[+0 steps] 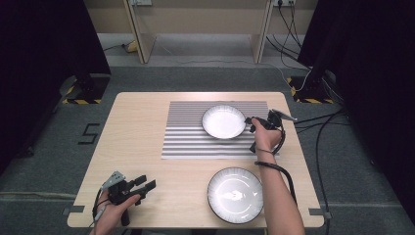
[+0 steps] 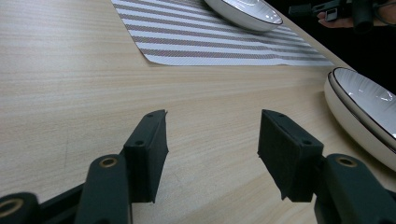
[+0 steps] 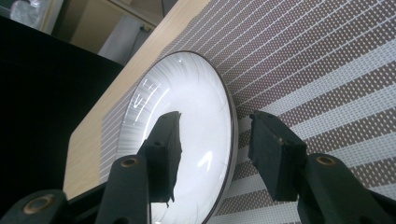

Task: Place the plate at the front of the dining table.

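Note:
A white ribbed plate (image 1: 223, 122) with a dark rim sits on the striped placemat (image 1: 186, 137) at the back of the table. My right gripper (image 1: 249, 125) is at that plate's right edge. In the right gripper view the right gripper (image 3: 215, 140) is open, its jaws to either side of the plate (image 3: 187, 102) rim with gaps showing. A second white plate (image 1: 235, 195) lies on bare wood near the front edge. My left gripper (image 1: 147, 182) rests at the front left, and its own view shows this left gripper (image 2: 212, 140) open over bare wood.
The wooden table (image 1: 142, 127) has bare surface left of the placemat. From the left gripper view the front plate (image 2: 369, 112) is close on the right and the placemat (image 2: 210, 42) lies ahead. Cables trail off the table's right side.

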A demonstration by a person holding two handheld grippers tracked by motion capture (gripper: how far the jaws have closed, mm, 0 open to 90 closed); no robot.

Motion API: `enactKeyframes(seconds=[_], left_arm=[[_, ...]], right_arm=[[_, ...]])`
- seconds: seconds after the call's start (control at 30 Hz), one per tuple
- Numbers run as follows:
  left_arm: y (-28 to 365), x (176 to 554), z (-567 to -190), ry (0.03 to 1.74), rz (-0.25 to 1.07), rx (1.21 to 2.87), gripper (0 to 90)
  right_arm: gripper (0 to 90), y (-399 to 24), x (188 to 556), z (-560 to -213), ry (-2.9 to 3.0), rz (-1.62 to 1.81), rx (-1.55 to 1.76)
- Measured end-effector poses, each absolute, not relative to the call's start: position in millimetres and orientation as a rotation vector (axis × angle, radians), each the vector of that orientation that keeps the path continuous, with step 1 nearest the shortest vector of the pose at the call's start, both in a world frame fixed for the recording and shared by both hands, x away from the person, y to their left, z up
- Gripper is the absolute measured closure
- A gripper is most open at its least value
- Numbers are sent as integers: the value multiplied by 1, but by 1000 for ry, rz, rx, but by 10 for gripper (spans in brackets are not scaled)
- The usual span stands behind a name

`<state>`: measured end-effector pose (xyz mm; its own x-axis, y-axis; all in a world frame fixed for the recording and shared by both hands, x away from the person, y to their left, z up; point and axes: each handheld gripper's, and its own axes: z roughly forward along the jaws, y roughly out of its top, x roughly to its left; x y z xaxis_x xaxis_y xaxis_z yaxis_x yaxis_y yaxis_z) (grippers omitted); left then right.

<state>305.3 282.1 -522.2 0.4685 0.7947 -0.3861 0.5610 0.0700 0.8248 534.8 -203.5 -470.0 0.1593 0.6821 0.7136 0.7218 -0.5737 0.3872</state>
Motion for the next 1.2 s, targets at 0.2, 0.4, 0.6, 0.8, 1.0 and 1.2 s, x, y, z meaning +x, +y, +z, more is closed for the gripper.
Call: enactKeyframes(seconds=[0.2,0.4,0.6,0.8,1.0,1.2], left_arm=[[282,305,-523,1205,262,1604,418],[282,305,-523,1206,262,1605,418],[281,305,-523,1207,262,1605,418],[281,305,-523,1207,263,1607,417],[281,305,-523,1208,264,1607,416],[281,304,-523,1207,264,1607,416]], right_arm=[[530,-206,526,-469,-1443,-1418,-2350],[530,-208,517,-468,-1451,-1425,-2333],[523,-212,508,-464,-1462,-1440,-2328],[518,-216,500,-464,-1470,-1441,-2330],[515,-220,493,-463,-1478,-1445,-2319],[515,-225,487,-462,-1475,-1454,-2325]])
